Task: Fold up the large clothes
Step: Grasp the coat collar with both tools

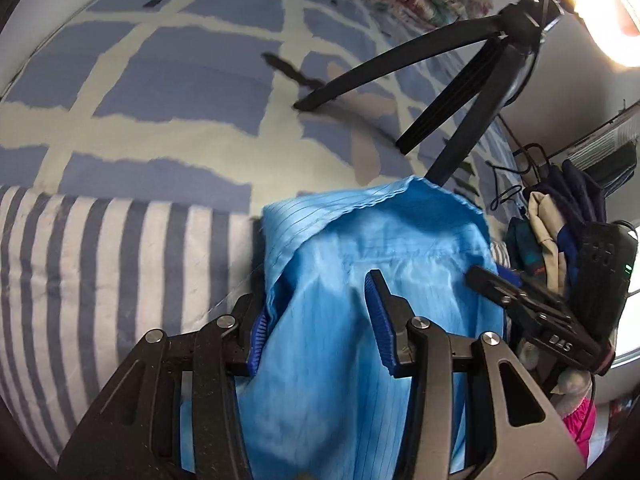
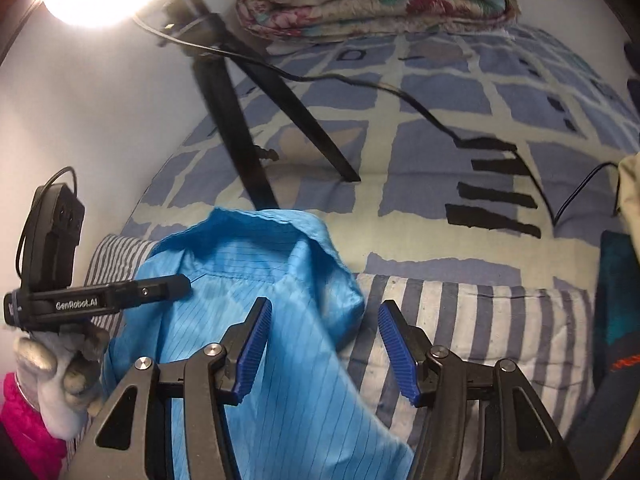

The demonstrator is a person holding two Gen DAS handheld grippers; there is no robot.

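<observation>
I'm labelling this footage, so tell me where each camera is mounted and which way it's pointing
Left wrist: sits on the left gripper, looking forward along its open fingers at the blue shirt on the bed; the right gripper shows at right.
Right wrist: sits on the right gripper, looking along its open fingers over the shirt's edge; the left gripper and gloved hand show at left.
Shared: shirt, striped cloth, tripod, patterned bed.

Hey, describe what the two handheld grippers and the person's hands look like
Both grippers, left and right, are black, with triangular cut-outs, silver pivot pins and ribbed blue finger pads. The left reads "GenRobot.AI", the right "DAS". The left hand wears a grey-white glove and pink sleeve.
</observation>
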